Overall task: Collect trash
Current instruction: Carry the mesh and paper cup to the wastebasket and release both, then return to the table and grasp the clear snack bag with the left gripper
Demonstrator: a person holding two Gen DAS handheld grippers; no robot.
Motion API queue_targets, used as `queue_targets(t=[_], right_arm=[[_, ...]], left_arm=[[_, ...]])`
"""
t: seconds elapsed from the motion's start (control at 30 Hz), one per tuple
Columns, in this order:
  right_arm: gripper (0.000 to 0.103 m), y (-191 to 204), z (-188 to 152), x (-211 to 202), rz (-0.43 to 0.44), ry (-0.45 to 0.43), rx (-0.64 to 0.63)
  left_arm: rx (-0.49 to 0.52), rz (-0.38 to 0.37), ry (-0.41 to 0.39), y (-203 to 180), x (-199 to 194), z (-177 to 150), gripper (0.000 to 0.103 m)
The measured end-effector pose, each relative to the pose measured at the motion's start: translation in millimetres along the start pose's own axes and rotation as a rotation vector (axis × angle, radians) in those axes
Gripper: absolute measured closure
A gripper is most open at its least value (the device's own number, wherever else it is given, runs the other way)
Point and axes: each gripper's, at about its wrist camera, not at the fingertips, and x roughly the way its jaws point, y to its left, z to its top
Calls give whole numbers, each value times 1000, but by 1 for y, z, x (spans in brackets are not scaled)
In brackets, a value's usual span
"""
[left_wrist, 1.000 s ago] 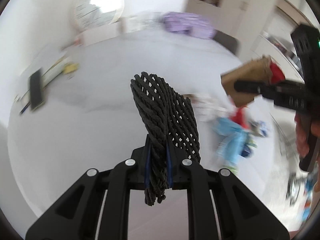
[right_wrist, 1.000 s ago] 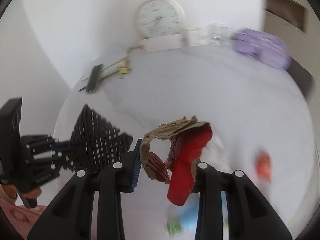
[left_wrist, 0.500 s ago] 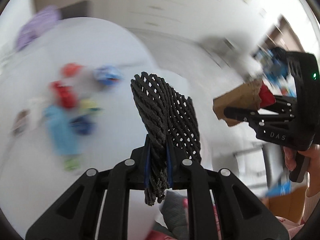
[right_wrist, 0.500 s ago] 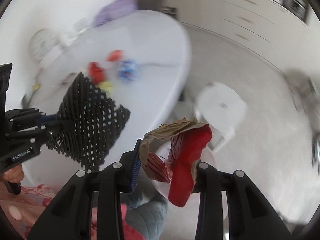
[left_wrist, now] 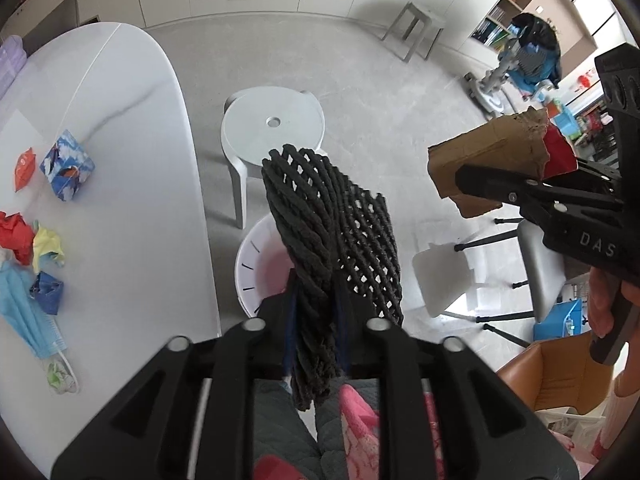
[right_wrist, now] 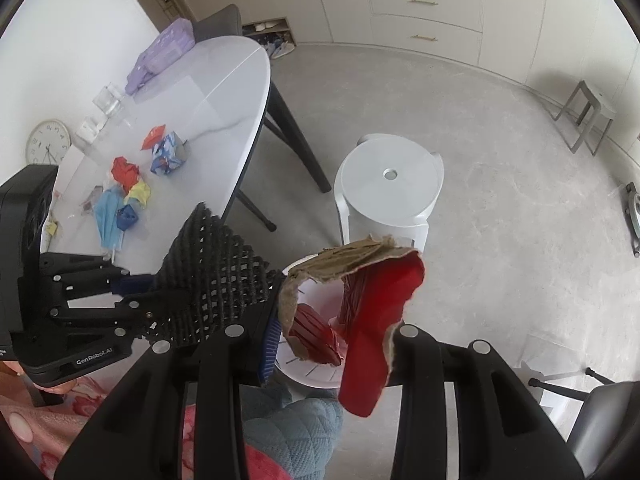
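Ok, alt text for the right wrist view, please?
The right gripper holds a torn red-and-brown cardboard scrap above a white round bin. Beside it, the left gripper's jaws are opening around black foam netting.

Left wrist view: looks steeply down along its fingers, close above the white bin.
Right wrist view: same downward tilt, close by, from the other side.
Shared: bin, round stool, table edge; possibly more.

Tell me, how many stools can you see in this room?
2: a round white stool beside the table, just beyond the white bin, and a grey stool far off by the cabinets. Others may be hidden.
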Motion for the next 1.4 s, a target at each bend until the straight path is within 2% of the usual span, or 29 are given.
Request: queue_targets(t=[0.03,0.07,0.1,0.33,0.67,0.73,0.8,0.9,1.13,1.4], right_arm=[[66,0,1,1,1,3,-1],[66,0,1,4,1,9,-1],[66,2,2,6,2,14,0],[66,5,-1,14,17,37,-12],[64,23,-13,33,25,94,-61],[55,28,-16,40,24,114,-75],[31,32,-18,46,17,133,-87],[10,36,-17,46,-12,120,-94],[5,40,-1,32,-35,68,-57],[5,68,12,35,-60,64,-64]], left_arm=[[0,29,-4,-1,-1,1,45],[-1,58,-17,-2,-3,2,34],[2,81,-33,-2,-7,3,31],[27,117,-83,-5,-21,1,14],[-2,149,-141,-1,-38,4,12],[-15,161,-154,3,-43,3,12],[-28,165,-161,4,-46,1,12],[-46,168,-169,10,-49,-3,12],[-88,172,-188,24,-62,-11,11],[-179,193,-210,55,-80,-33,11]])
